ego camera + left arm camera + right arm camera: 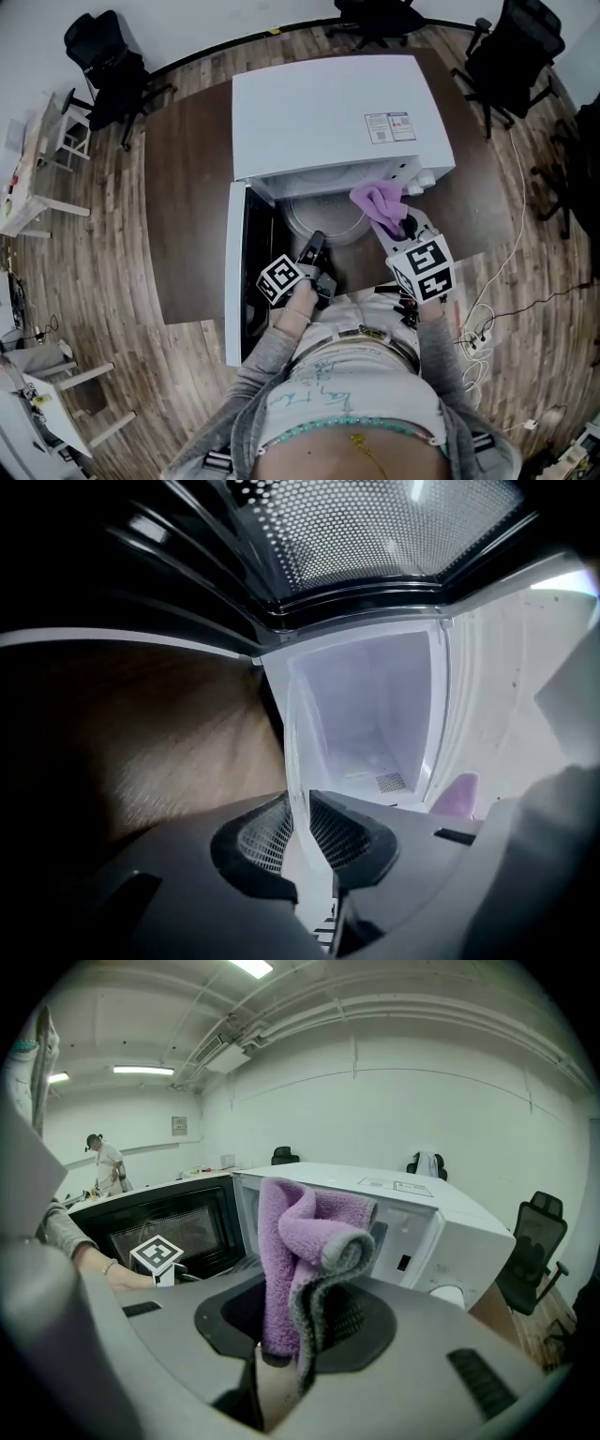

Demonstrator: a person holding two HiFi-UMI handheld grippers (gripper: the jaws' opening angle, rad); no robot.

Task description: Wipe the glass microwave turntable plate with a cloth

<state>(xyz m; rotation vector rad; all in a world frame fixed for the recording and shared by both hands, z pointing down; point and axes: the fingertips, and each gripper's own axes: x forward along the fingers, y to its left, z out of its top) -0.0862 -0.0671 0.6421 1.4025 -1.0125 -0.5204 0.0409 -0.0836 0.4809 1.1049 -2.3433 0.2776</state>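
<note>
**A:** what's everything made of? The top-down cam is hard to read.

**B:** White boxy microwave (pixel 328 103) on a dark brown wood-grain worktop (pixel 187 187), with its door (pixel 234 281) swung open to the left. The glass turntable plate (pixel 323 214) is a clear round disc sitting at the mouth of the oven. The cloth (pixel 377 202) is fuzzy purple microfibre with a grey stitched edge, folded over on itself.

**A:** do the gripper cams add anything?

**B:** Yeah. The left gripper view shows the plate's rim (pixel 296 761) edge-on between the cross-hatched pads. The left gripper (pixel 298 827) has its jaws narrow and clamped on the glass, which you can't make out from above. That view also shows the door's dotted mesh window overhead.

In the right gripper view, the right gripper (pixel 300 1327) has its jaws pinched on the cloth (pixel 300 1241), which stands up and flops over. Behind it are the dark door window (pixel 159 1222), the left gripper's marker cube (pixel 157 1255), and a person (pixel 105 1164) far back in the room.

**A:** and the poses?

**B:** Both forearms reach out from the torso in grey sleeves. The left gripper (pixel 314 246) comes in nearly level at the plate's near edge. The right gripper (pixel 405 225) tilts down, with the cloth just beside the plate's right edge. Can't tell if they touch.
</note>
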